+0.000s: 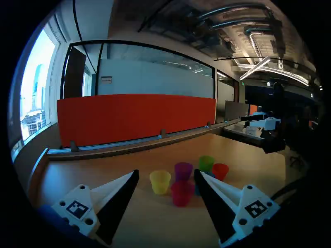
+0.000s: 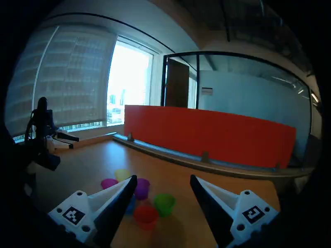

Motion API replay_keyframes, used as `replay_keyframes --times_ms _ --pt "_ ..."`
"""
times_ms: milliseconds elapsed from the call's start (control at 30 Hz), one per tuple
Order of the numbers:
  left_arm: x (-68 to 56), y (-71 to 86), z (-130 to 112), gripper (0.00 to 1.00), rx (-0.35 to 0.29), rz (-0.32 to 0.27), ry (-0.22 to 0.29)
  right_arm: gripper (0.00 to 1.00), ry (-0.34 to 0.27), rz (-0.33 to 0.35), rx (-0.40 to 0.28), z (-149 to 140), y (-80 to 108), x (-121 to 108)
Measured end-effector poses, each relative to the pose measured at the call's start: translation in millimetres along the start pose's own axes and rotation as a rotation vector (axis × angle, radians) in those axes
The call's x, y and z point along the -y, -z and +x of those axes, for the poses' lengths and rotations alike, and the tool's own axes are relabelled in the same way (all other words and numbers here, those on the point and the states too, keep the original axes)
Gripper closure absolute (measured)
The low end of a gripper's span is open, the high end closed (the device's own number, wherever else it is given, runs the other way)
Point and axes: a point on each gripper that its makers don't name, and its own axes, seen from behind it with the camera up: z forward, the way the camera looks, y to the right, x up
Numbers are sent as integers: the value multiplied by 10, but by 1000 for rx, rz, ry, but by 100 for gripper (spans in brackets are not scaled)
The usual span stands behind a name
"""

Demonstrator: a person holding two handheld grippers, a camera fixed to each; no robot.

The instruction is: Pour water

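Find left gripper [image 1: 166,173] with jaws spread wide, holding nothing. Find right gripper [image 2: 163,178] the same: wide, empty.

Locate cluster of small cups on wooden desk [image 1: 248,161], all upright, long axes vertical, mouths up. Cannot tell which holds water.

In left gripper view: yellow cup [image 1: 160,182] and magenta cup [image 1: 182,193] at 12 o'clock, between the fingertips; purple cup [image 1: 183,170], green cup [image 1: 206,163] and red cup [image 1: 220,171] trailing toward 1 o'clock.

In right gripper view: same cluster toward 11 o'clock, partly behind one finger.

Judge left gripper better lined up; rate neither clearly nearer. Expect a level approach straight ahead, closing across a cup's wall and keeping it upright until over the receiving cup.
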Motion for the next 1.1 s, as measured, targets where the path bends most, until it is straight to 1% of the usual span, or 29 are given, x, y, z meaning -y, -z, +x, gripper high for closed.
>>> replay_keyframes --times_ms 167,300,500,800,967,1100 --pt "-84 -7 -43 1 34 -41 -30 1 1 16 28 -75 -16 1" --pt "-168 -26 -90 1 57 -74 -50 1 25 27 52 -113 -26 17" --pt "-304 -55 -127 1 76 -120 -79 1 57 28 66 -110 -39 34" --pt "-474 -85 -185 1 111 -179 -103 1 56 35 69 -96 -54 41" --pt "-557 -130 -260 1 145 -209 -125 1 47 41 78 -122 -60 43" --pt "-594 -182 -323 2 181 -232 -139 0 43 47 91 -161 -67 47"
